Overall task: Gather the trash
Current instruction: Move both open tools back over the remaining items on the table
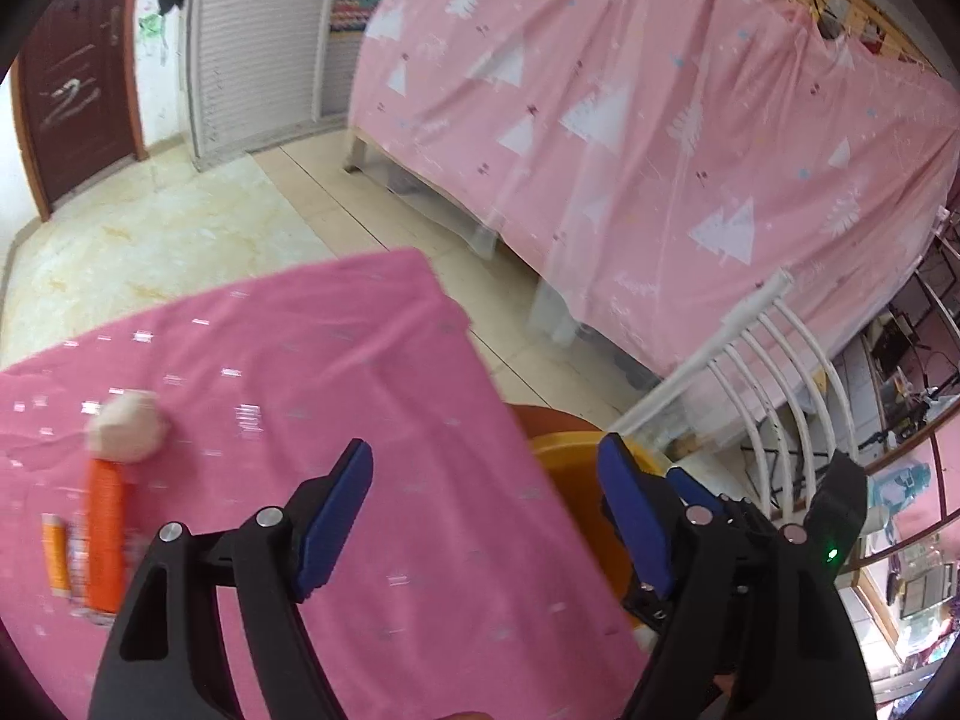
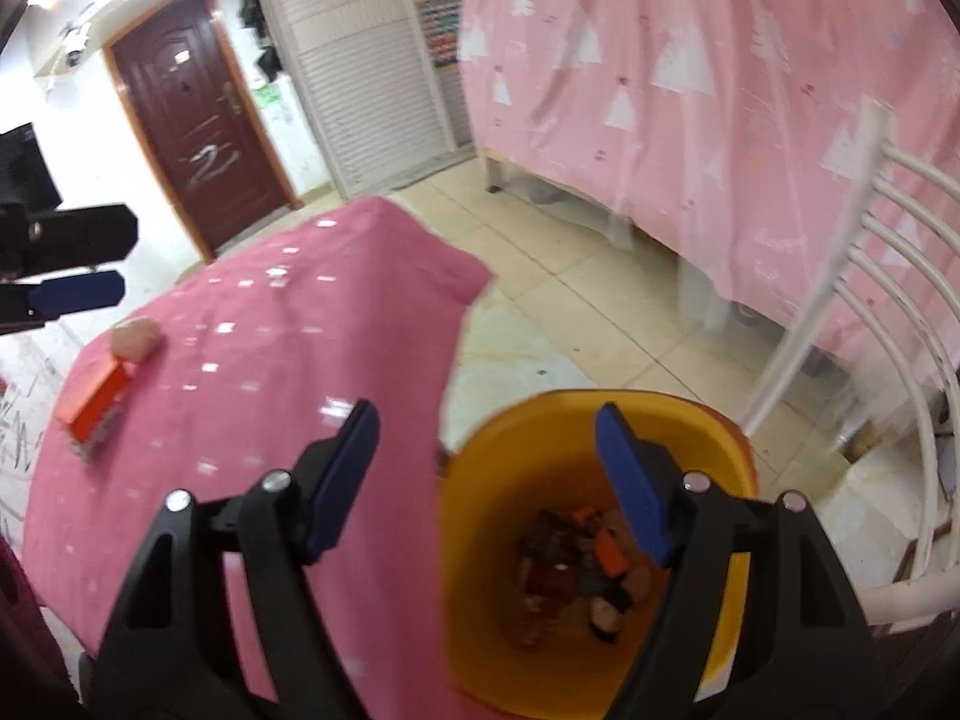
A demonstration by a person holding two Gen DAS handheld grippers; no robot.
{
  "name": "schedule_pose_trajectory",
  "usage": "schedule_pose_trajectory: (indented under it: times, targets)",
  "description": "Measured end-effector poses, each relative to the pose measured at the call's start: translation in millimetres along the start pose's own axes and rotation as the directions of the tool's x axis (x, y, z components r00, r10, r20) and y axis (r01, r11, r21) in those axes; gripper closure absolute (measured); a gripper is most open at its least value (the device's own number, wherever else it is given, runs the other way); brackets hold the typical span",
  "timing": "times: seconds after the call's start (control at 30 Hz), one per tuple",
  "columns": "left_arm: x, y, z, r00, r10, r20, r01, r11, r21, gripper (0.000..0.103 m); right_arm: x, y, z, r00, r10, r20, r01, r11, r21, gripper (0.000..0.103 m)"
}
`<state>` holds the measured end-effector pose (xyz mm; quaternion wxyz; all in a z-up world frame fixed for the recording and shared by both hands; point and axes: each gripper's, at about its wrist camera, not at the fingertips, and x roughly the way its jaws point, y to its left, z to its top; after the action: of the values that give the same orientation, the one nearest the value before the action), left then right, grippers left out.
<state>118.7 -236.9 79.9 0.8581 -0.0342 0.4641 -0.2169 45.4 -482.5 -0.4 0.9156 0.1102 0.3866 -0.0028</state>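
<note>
A pink-clothed table (image 1: 336,396) carries a crumpled pale paper ball (image 1: 129,432), an orange box (image 1: 105,540) and a small orange tube (image 1: 55,552) near its left side. My left gripper (image 1: 486,504) hangs open and empty above the cloth, to the right of these. An orange bin (image 2: 540,420) stands on the floor beside the table, with several pieces of trash (image 2: 576,558) at its bottom. My right gripper (image 2: 486,468) is open and empty over the bin's near rim. The ball (image 2: 137,337) and box (image 2: 99,399) also show in the right wrist view, with the left gripper (image 2: 120,264) above them.
A white slatted chair (image 2: 888,276) stands just right of the bin. A bed frame draped in a pink tree-print sheet (image 1: 630,120) fills the back right. Tiled floor (image 2: 570,276) lies between table and bed. A brown door (image 2: 192,120) and a white louvred cupboard (image 2: 366,78) are far behind.
</note>
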Motion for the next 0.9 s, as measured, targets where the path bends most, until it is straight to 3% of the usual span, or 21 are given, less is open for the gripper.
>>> schedule_pose_trajectory:
  times: [0.17, 0.5, 0.9]
  targets:
    - [-35, 52, 2, 0.996, 0.081, 0.043, -0.080, 0.996, -0.036, 0.029, 3, 60, 12, 0.999, 0.052, -0.006, -0.052, 0.994, -0.097, 0.031]
    - [-82, 143, 1, 0.986, 0.151, 0.076, -0.138, 0.979, -0.149, 0.029, 7, 157, 19, 0.994, 0.110, -0.030, -0.113, 0.966, -0.232, 0.032]
    - [-83, 226, -24, 0.965, 0.261, 0.031, -0.247, 0.942, -0.226, 0.029, 20, 227, 22, 0.982, 0.171, -0.082, -0.188, 0.933, -0.308, 0.031]
